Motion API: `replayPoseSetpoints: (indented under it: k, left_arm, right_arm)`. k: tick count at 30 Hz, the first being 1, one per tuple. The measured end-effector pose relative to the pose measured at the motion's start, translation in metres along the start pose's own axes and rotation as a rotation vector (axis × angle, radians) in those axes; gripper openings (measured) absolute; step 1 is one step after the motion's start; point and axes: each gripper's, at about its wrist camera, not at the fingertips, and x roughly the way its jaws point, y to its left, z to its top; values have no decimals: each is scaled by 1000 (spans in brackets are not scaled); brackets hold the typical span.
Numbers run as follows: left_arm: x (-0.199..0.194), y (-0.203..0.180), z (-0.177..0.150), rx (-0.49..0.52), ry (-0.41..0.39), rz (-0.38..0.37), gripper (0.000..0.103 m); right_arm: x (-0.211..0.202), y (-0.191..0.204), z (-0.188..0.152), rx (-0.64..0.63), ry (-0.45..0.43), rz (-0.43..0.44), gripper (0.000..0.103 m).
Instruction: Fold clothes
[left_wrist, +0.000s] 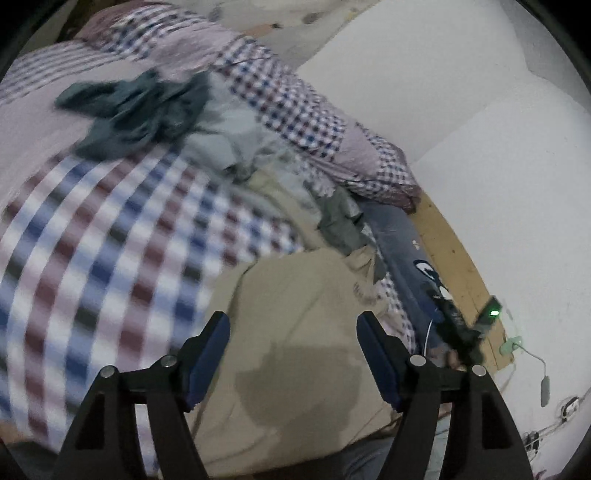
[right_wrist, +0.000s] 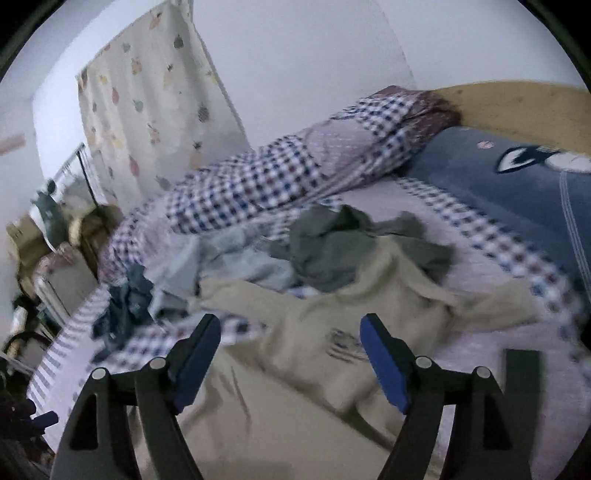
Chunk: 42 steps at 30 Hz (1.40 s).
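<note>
Beige top (right_wrist: 314, 332) spread loose across the checked bedsheet (right_wrist: 509, 258), closest garment to both grippers, small dark print facing up. Still rumpled, sleeve trailing off toward the right. Nothing folded yet by the look of it, so probably the very start: picking a piece and getting it flat.

Left gripper (left_wrist: 293, 354) hanging over the beige cloth, tongs spread wide, nothing between them. Same story for the right gripper (right_wrist: 290, 354): wide open, empty, hovering just above the near edge of the top.

Behind it, more to sort: grey-green garment (right_wrist: 354, 247) bunched up and touching the beige one's far side, pale blue garment (right_wrist: 229, 258) to its left, dark teal garment (right_wrist: 129, 306) crumpled near the bed's edge. Rolled checked quilt (right_wrist: 295, 173) along the wall, blue pillow (right_wrist: 517, 184) by the headboard.

Next move, as a guess: drop both sets of tongs onto two corners or the shoulders of the beige top, pinch just one layer, pull it taut clear of the grey-green pile. Lots of motion blur, so exact edges hard to call.
</note>
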Motion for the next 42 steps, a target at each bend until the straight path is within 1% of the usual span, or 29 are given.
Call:
replayPoseSetpoints:
  k: [1, 4, 7, 12, 14, 18, 21, 26, 28, 30, 32, 33, 34, 35, 36, 38, 42]
  left_arm:
    - [11, -7, 9, 10, 3, -5, 75]
    - [50, -30, 35, 34, 27, -31, 75]
    - [101, -45, 55, 33, 77, -37, 75]
    - [193, -61, 81, 13, 166, -23, 75]
    - [230, -63, 88, 10, 206, -1, 75]
    - [296, -59, 97, -1, 282, 49, 75]
    - [330, -50, 105, -35, 299, 67, 75]
    - [373, -46, 115, -28, 317, 153, 72]
    - [387, -43, 114, -31, 346, 191, 62]
    - [398, -43, 114, -21, 353, 220, 60]
    - [404, -43, 117, -14, 342, 224, 58]
    - [407, -43, 120, -16, 335, 226, 43]
    - [409, -41, 124, -23, 332, 237, 20]
    - [411, -39, 128, -33, 329, 244, 8]
    - [413, -37, 133, -48, 329, 243, 4]
    - [414, -39, 142, -53, 315, 220, 4]
    - [404, -63, 168, 32, 258, 188, 3]
  right_arm:
    - [12, -2, 0, 10, -4, 23, 81]
    - [44, -13, -7, 32, 11, 53, 81]
    - [64, -20, -8, 43, 32, 52, 81]
    - [88, -34, 2, 73, 19, 71, 81]
    - [96, -38, 5, 89, 23, 52, 81]
    - [104, -46, 10, 120, 32, 58, 81]
    - [104, -53, 15, 142, 22, 73, 81]
    - [102, -68, 20, 179, 17, 73, 81]
    - [101, -74, 21, 197, 19, 72, 81]
    - [100, -81, 21, 220, 20, 71, 81]
    - [98, -87, 22, 241, 17, 67, 81]
    - [97, -89, 22, 245, 16, 65, 81]
    - [96, -91, 22, 249, 14, 62, 81]
    - [95, -93, 23, 253, 13, 59, 81]
    - [94, -94, 23, 251, 11, 56, 81]
    - [92, -96, 23, 248, 9, 47, 81]
    - [94, -99, 23, 254, 12, 39, 81]
